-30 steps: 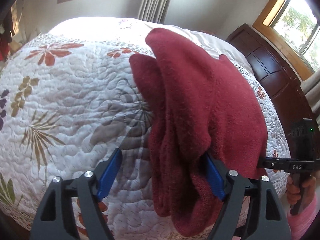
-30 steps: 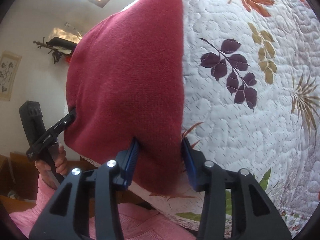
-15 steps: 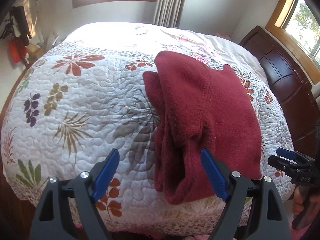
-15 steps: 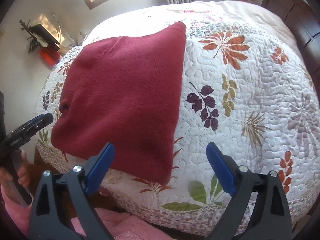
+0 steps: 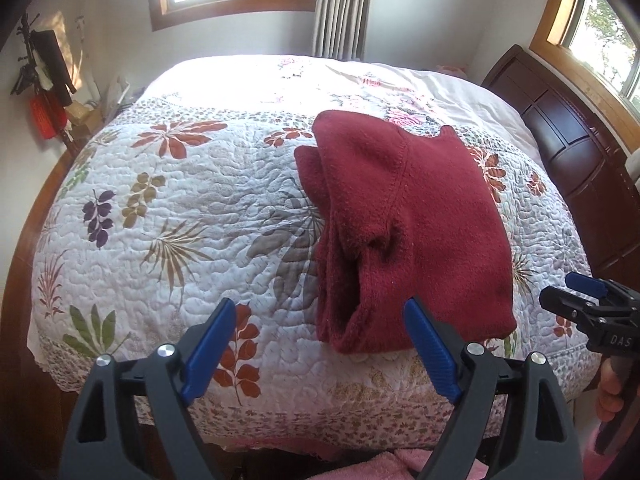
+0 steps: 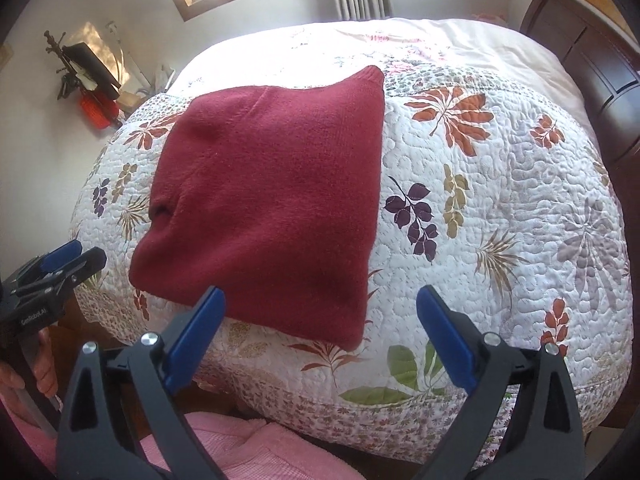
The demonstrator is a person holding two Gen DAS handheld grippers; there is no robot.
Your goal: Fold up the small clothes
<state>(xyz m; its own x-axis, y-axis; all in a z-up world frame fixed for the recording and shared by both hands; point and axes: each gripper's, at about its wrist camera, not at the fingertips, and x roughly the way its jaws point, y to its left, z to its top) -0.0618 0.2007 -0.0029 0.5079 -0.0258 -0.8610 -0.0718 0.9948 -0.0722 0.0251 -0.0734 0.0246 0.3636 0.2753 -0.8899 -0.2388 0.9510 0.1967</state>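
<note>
From the left wrist view, the red sweater (image 5: 404, 232) lies folded on the bed (image 5: 180, 208), close to the near edge and a bit toward the right side. It looks like a thick stack of layers, with the folded edges showing on its left side. The left gripper (image 5: 320, 344) sits just off the near edge of the bed. Its jaws are wide apart and hold nothing. The right gripper (image 5: 580, 300) peeks in at the right side, off the bed too.

From the right wrist view, the sweater (image 6: 272, 200) looks like a neat, flat square, lying near the bed's (image 6: 500, 184) near left corner. The right gripper (image 6: 320, 344) has its jaws spread wide with nothing in them. The left gripper (image 6: 60, 268) shows at the left, also clear of the cloth.

I think this sweater is done being folded, since nothing holds it and it lies tidy. No other clothes show on the bed, so I can't tell if more are left.
</note>
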